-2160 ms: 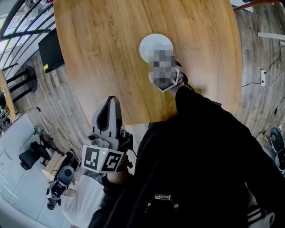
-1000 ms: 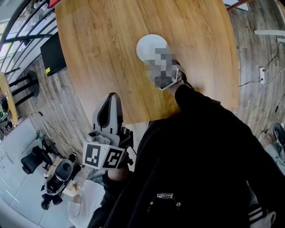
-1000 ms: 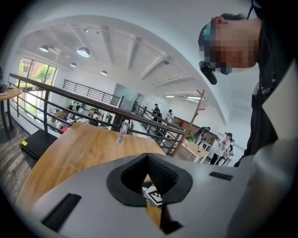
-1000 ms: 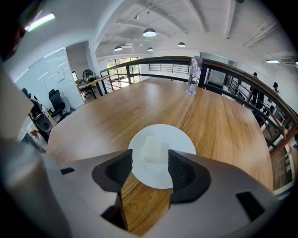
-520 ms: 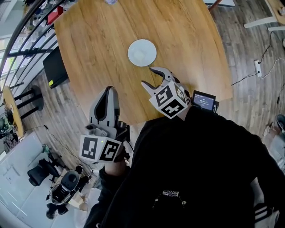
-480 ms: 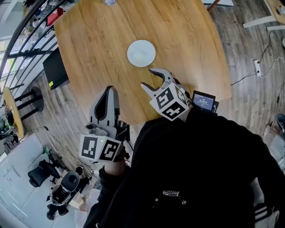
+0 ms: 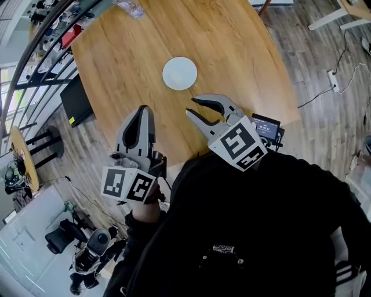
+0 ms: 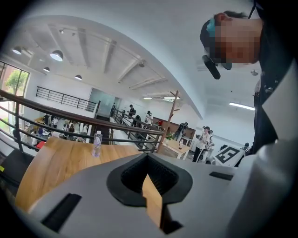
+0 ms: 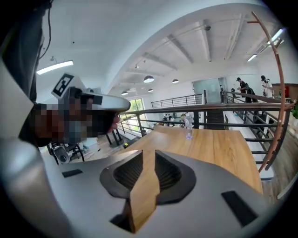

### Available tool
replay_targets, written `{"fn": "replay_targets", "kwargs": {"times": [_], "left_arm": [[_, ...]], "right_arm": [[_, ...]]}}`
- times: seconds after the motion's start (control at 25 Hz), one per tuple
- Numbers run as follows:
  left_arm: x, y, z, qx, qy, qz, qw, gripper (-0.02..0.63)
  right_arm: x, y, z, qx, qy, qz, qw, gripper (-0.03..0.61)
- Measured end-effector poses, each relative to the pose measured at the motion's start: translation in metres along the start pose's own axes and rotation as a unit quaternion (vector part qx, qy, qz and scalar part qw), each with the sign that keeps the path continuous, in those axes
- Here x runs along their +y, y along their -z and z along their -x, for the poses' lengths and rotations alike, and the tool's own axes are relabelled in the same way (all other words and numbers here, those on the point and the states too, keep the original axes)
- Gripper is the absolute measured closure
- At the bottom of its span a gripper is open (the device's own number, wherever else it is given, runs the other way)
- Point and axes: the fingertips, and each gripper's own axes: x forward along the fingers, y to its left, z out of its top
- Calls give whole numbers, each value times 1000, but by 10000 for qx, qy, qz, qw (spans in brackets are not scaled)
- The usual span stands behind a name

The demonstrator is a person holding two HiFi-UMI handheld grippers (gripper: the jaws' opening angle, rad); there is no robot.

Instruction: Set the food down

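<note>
A white plate (image 7: 179,73) lies on the round wooden table (image 7: 232,40); I see no food on it. My right gripper (image 7: 191,105) hovers over the table's near edge, a short way back from the plate, pointing at it. Its jaws are closing with nothing between them; in the right gripper view only table wood shows through the gap (image 9: 148,160). My left gripper (image 7: 143,109) is held off the table's near-left edge, its tips together and empty. A thin sliver of wood shows between its jaws in the left gripper view (image 8: 148,179).
A clear water bottle (image 7: 128,8) stands at the table's far edge, also seen in the gripper views (image 8: 97,143) (image 9: 188,126). A black flat panel (image 7: 77,98) leans beside the table on the left. Railings (image 7: 35,35) run along the far left.
My right gripper has pulled back from the plate toward my body and its jaws have narrowed. The left gripper has hardly moved. The head view has tilted, so more of the table shows.
</note>
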Motion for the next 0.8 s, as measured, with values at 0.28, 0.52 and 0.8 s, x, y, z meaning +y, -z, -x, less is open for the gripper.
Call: {"fn": "replay_targets", "kwargs": {"times": [0.28,0.52,0.8], "left_arm": [[-8,1,-3,36,257,-27,9997,615],[-12,-3,-7,51,430,-62,9990,615],[-13,2,-8,105,500,-77,9987,615]], "right_arm": [[14,-34,13,-510,-414,-130,9978,558],[10,-40,14,-574,-301,15,9979,560],[15,-39,10,-547,-293,101,9980,560]]}}
